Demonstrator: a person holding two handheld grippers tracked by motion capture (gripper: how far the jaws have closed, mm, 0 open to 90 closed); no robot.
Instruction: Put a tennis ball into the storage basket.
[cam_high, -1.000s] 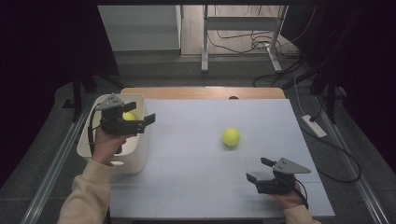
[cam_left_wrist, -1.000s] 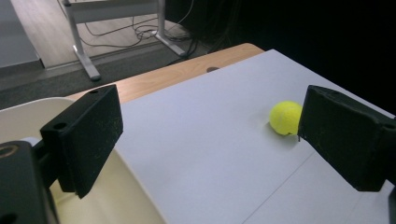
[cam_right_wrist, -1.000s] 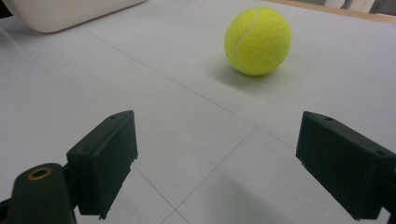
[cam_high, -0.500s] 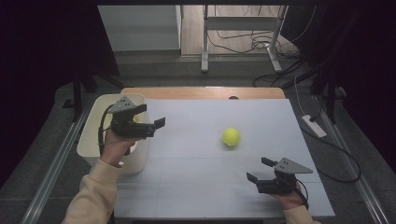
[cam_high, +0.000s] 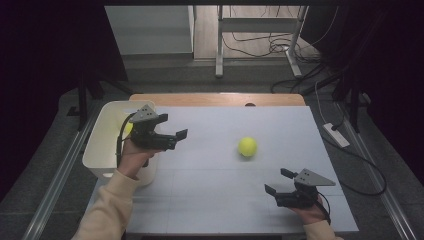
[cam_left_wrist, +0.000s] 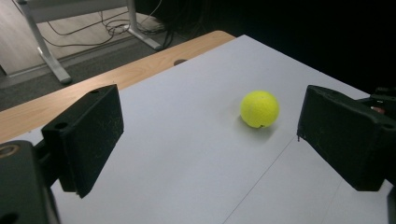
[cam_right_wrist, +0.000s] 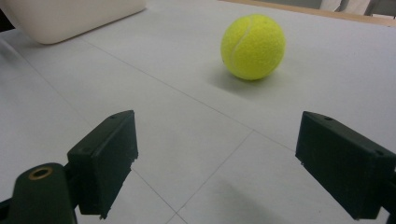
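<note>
Tennis ball (cam_high: 247, 146) sits on white table top (cam_high: 215, 200), just right of middle in high view — well apart from both grippers. Left gripper (cam_high: 179, 138) at left of frame, over bin's (cam_high: 102, 145) edge, jaws wide open, holding nothing, pointed toward ball. Right gripper (cam_high: 277, 182) at lower right, jaws wide open, nothing in them — ball up and left of it. Lots of bare table all round ball; wooden edge (cam_high: 215, 99) behind it. Ball round, fuzzy, bright yellow-green, pale seam line.
</note>
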